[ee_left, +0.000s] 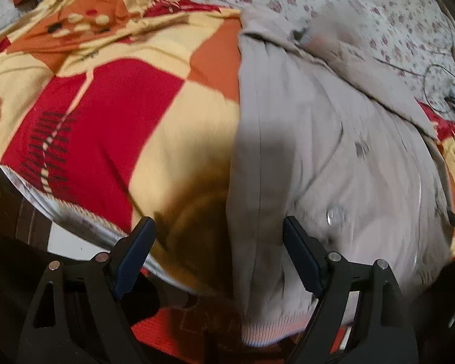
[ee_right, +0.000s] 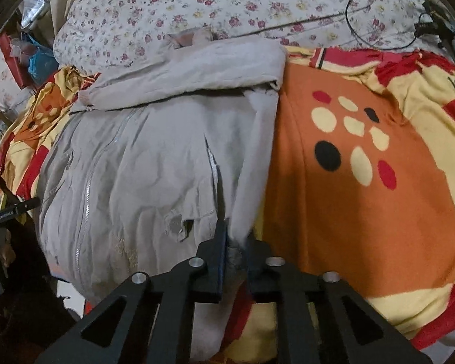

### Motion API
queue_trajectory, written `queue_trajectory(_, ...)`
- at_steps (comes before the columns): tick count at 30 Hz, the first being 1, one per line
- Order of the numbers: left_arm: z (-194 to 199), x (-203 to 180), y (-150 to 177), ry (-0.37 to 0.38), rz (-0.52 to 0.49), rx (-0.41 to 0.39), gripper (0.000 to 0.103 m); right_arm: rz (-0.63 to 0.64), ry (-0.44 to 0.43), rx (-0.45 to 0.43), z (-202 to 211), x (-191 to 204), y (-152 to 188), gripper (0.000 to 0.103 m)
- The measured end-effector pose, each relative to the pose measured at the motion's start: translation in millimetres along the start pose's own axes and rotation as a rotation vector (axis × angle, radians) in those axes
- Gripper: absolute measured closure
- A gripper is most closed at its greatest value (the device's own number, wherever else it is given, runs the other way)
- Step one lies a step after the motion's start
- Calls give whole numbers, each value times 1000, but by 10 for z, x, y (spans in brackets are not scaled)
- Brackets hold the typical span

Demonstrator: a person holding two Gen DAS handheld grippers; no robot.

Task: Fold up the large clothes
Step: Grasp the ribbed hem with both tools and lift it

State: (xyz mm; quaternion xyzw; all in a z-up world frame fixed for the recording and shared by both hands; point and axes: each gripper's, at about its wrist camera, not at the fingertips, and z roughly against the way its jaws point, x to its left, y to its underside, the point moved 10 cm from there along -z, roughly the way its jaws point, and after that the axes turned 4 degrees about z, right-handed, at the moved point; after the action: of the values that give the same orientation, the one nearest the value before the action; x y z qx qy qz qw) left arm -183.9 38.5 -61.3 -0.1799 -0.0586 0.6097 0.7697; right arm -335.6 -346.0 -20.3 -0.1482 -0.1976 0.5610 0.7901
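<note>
A large beige zip jacket (ee_left: 333, 151) lies spread on a red, orange and yellow blanket (ee_left: 106, 106) on a bed. One sleeve is folded across its upper part (ee_right: 191, 72). My left gripper (ee_left: 220, 239) is open and hovers over the jacket's left edge near the hem, holding nothing. My right gripper (ee_right: 235, 242) is shut on the jacket's right side edge (ee_right: 251, 166) near the hem, with cloth bunched between the jaws. The jacket's zip (ee_right: 86, 188) runs down the front.
A floral bedsheet (ee_right: 227, 3) covers the far side of the bed. Black cables (ee_right: 373, 15) lie at the far right. Bags and clutter (ee_right: 36, 57) sit at the far left. The bed's near edge and floor (ee_left: 72, 242) are below the left gripper.
</note>
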Motion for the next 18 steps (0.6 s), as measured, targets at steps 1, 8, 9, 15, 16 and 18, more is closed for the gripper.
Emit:
queue_trajectory(1, -5, -8, 35, 20, -4, 20, 18, -20, -22, 13, 11, 6, 29, 76)
queue_trajectory(8, -188, -61, 393, 90, 14, 145, 18, -41, -173, 193, -25, 175, 477, 38)
queue_trajectory(9, -232, -84, 460, 101, 17, 158, 18, -38, -188, 205, -41, 205, 527, 38)
queue_trajectory(15, -323, -204, 586, 113, -7, 192, 18, -33, -279, 287, -191, 435, 817, 37)
queue_trajectory(16, -325, -216, 594, 113, -13, 192, 18, -29, -295, 305, -201, 477, 859, 37)
queue_trajectory(18, -343, -251, 621, 113, -22, 195, 18, -32, -326, 331, -228, 540, 919, 37)
